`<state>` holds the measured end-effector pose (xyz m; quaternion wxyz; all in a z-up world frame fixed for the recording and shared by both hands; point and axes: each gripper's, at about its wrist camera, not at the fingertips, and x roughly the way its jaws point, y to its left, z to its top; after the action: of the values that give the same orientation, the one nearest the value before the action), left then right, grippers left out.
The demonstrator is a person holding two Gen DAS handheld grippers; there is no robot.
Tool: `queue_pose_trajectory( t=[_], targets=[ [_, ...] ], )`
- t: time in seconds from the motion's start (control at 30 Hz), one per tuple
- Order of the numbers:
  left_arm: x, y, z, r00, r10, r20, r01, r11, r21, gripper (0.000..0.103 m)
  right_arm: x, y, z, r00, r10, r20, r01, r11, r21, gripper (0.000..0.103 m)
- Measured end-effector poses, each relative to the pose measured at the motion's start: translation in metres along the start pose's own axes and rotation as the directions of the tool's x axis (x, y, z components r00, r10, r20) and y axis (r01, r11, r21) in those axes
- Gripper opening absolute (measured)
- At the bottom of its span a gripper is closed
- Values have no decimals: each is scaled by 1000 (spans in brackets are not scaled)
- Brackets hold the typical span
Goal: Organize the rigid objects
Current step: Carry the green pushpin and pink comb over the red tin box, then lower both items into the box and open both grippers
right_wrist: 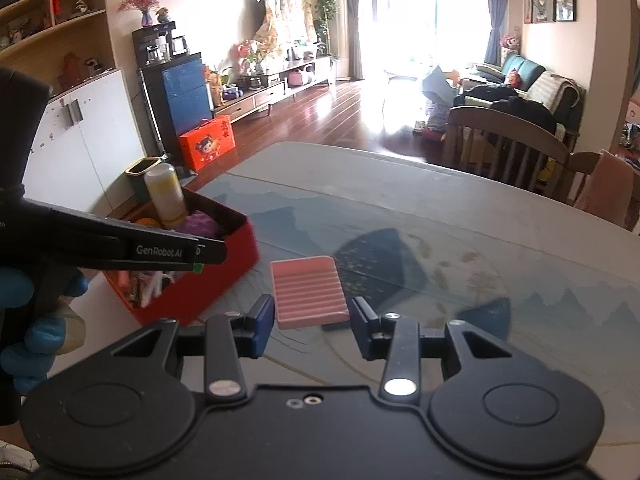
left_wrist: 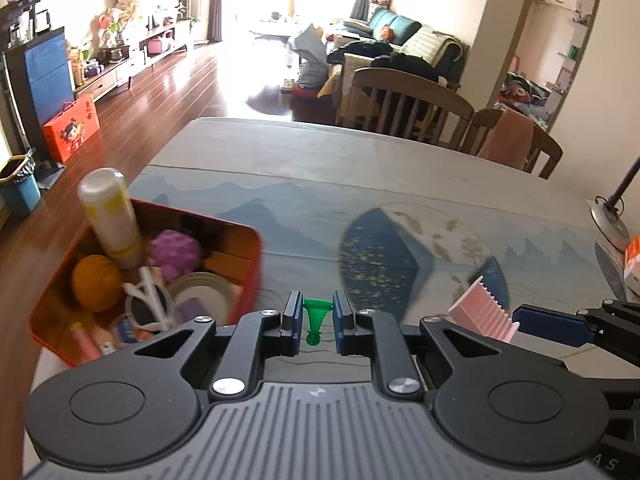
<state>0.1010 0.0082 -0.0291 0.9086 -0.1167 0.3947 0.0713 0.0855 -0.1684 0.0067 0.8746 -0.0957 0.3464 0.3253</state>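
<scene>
My left gripper (left_wrist: 316, 322) is shut on a small green funnel-shaped piece (left_wrist: 316, 318), held over the table just right of the red tin box (left_wrist: 248, 264). The box holds a white and yellow bottle (left_wrist: 110, 216), a purple ball (left_wrist: 176, 254), an orange ball (left_wrist: 96, 288) and several small items. My right gripper (right_wrist: 312, 326) is open, its fingers either side of the near end of a pink ridged tray (right_wrist: 308, 296) lying on the table. The tray also shows in the left wrist view (left_wrist: 484, 314). The box shows in the right wrist view (right_wrist: 224, 276).
The table carries a blue-grey landscape mat (left_wrist: 360, 208). A lamp base (left_wrist: 610, 220) and an orange-white packet (left_wrist: 632, 264) sit at its right edge. Wooden chairs (left_wrist: 404, 108) stand along the far side. The left gripper's body (right_wrist: 120, 244) crosses the right wrist view.
</scene>
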Motion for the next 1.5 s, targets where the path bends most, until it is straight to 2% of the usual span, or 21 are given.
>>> queue_pose_trajectory(
  t=[0.47, 0.83, 0.97, 1.13, 1.5],
  targets=[
    [-8, 88, 6, 999, 46, 5, -46, 998, -50, 15, 38, 66, 25, 999, 40, -14, -41, 998, -37, 41],
    [10, 150, 12, 997, 62, -53, -66, 996, -63, 15, 86, 103, 45, 998, 47, -46, -50, 996, -68, 41],
    [23, 161, 10, 995, 54, -85, -59, 997, -56, 15, 107, 115, 48, 996, 34, -77, -41, 994, -100, 41],
    [33, 167, 4, 992, 6, -127, -10, 999, -35, 15, 133, 124, 45, 992, -5, -129, -13, 990, -141, 41],
    [50, 172, -5, 983, -17, -185, 15, 1000, -14, 15, 151, 140, 47, 987, -21, -160, -16, 974, -227, 41]
  ],
)
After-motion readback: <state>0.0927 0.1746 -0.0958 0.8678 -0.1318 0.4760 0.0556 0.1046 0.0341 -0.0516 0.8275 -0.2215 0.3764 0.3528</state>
